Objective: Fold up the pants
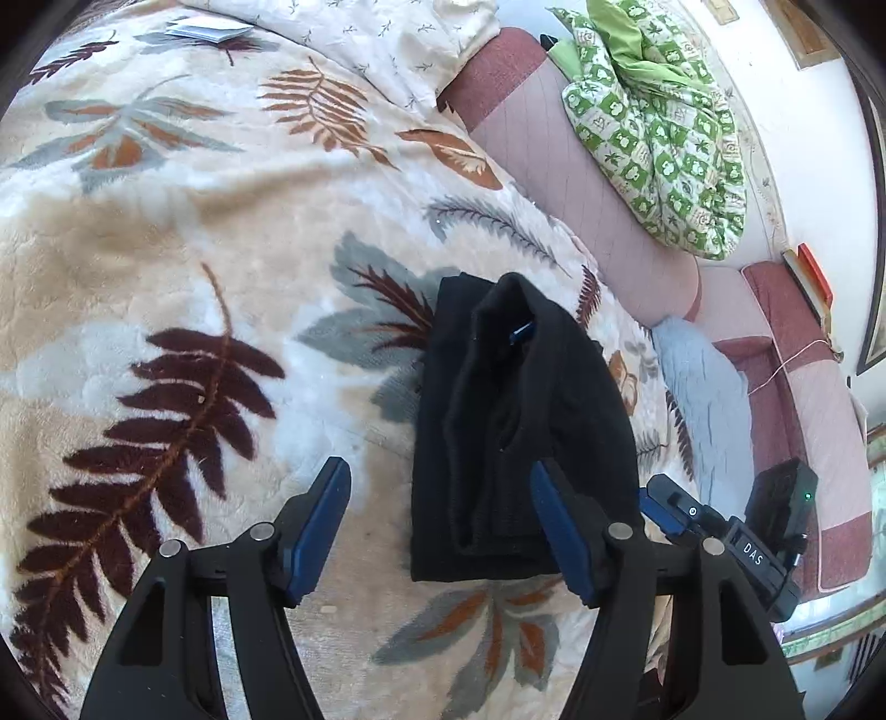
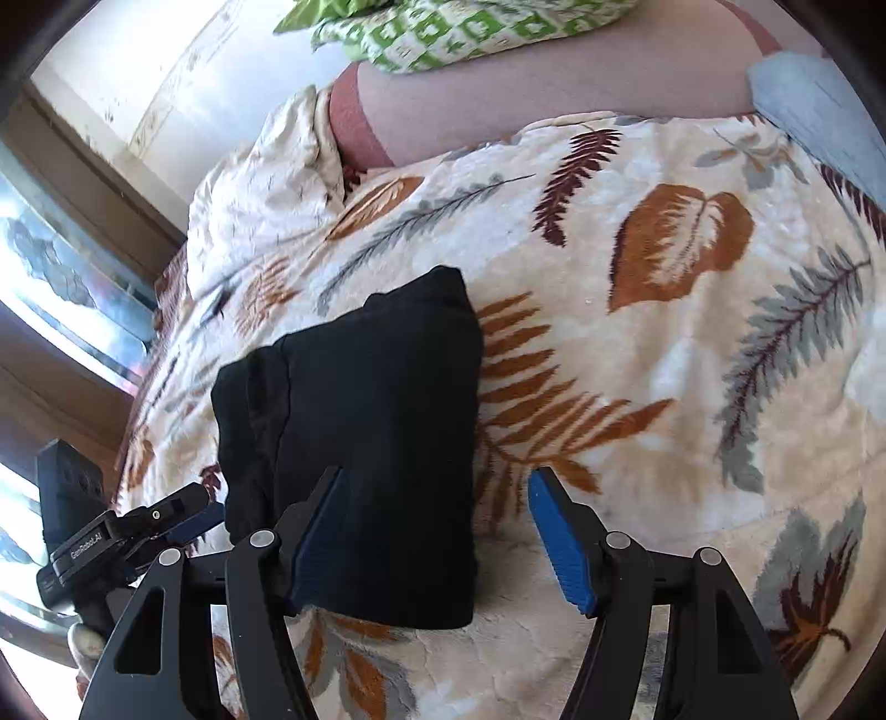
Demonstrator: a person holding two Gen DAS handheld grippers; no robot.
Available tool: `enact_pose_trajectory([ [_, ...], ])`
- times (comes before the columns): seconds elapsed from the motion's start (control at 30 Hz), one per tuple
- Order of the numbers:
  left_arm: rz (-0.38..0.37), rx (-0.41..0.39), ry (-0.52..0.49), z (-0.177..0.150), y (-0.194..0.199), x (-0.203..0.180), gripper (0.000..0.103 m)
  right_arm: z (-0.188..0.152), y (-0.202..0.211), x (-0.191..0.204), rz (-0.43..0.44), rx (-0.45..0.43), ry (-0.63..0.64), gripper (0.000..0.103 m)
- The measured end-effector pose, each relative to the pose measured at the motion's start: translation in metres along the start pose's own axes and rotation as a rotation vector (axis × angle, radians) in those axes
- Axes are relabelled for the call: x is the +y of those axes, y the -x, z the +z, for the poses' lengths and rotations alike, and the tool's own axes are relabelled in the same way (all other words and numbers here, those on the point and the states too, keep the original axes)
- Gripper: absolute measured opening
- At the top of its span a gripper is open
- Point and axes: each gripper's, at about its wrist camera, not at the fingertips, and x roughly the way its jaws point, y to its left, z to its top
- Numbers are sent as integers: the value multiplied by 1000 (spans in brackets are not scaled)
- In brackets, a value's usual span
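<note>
The black, soft knit pants lie folded into a thick rectangle mid-frame on the plush leaf-patterned blanket. My left claw and right claw both gape, apparently gripping nothing. A green checked quilt bunches upper right.

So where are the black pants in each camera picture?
Left wrist view: the black pants lie folded at centre, slightly right, on the leaf blanket.
Right wrist view: the black pants sit centre-left, low in the picture, on the leaf blanket.
Shared landmark: the green patterned bedding, top right in the left view, top centre in the right.
</note>
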Motion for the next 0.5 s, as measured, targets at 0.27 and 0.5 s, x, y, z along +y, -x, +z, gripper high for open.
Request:
enact_pose_trajectory([
  [0.27, 14, 63, -50, 8, -42, -23, 67, 20, -9, -14, 98, 1, -88, 75],
  [0.5, 107, 41, -145, 6, -50, -39, 71, 21, -24, -10, 95, 24, -59, 76],
])
